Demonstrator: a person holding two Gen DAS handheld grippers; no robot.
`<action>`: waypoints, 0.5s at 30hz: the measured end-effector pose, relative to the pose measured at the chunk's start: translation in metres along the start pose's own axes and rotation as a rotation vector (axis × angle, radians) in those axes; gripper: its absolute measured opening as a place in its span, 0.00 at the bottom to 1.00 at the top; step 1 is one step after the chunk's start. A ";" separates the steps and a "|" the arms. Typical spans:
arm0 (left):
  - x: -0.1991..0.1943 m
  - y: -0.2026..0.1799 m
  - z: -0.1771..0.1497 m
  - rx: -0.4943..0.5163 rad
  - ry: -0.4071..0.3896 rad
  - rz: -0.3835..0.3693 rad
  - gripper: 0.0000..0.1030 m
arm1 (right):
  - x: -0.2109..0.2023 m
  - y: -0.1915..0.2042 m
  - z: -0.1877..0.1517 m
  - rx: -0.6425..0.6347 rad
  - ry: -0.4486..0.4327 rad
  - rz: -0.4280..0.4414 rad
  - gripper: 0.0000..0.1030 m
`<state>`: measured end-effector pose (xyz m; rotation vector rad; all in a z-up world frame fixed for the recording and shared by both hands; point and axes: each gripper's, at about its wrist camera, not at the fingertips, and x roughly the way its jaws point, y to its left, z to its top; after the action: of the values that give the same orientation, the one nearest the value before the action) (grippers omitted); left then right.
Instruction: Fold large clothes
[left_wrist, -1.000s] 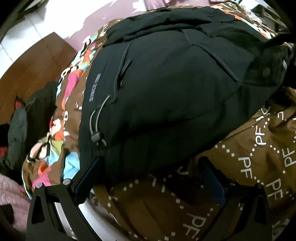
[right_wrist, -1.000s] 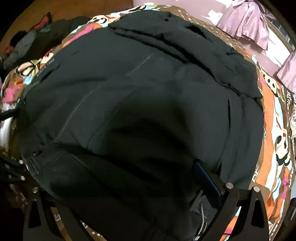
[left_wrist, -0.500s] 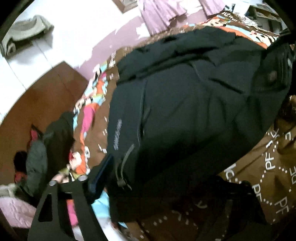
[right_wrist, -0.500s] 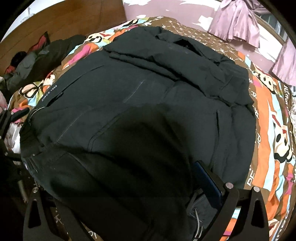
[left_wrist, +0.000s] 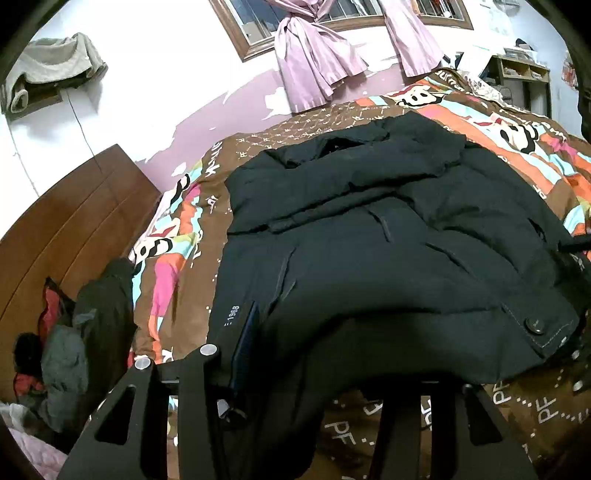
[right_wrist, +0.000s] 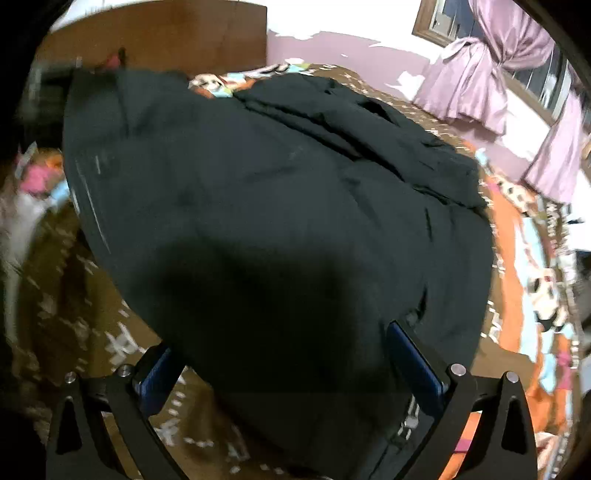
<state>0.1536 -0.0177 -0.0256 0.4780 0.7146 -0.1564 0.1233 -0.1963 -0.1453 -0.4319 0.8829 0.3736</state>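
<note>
Black padded jacket (left_wrist: 388, 258) spread on a bed covered by a brown patterned quilt (left_wrist: 498, 122). Bare quilt borders the jacket on its far side and to the right in the right wrist view; the near hem hangs lifted above the quilt. Left gripper (left_wrist: 332, 369): fingers (left_wrist: 245, 347) have just been closing and now stand narrowed on the left hem corner, with fabric bunched between them. Right gripper (right_wrist: 291, 362): blue-padded fingers (right_wrist: 413, 362) stand fairly wide with the hem's thick fold filling the gap; whether the pads press on it cannot be told. A wooden headboard (left_wrist: 70, 229) and a heap of clothes (left_wrist: 77, 332) bound the left side; pink curtains (left_wrist: 314, 62) hang beyond the far edge.
</note>
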 end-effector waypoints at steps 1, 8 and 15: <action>-0.001 0.001 0.002 -0.005 0.001 -0.004 0.40 | 0.004 0.003 -0.003 -0.017 0.011 -0.042 1.00; -0.002 0.006 0.008 -0.002 0.004 -0.035 0.40 | 0.018 0.013 -0.015 -0.130 0.029 -0.301 0.89; -0.002 0.014 0.009 0.019 -0.013 -0.034 0.40 | -0.011 -0.035 0.018 0.039 -0.075 -0.276 0.64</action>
<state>0.1615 -0.0097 -0.0138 0.4827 0.7090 -0.1984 0.1454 -0.2190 -0.1189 -0.4938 0.7444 0.1186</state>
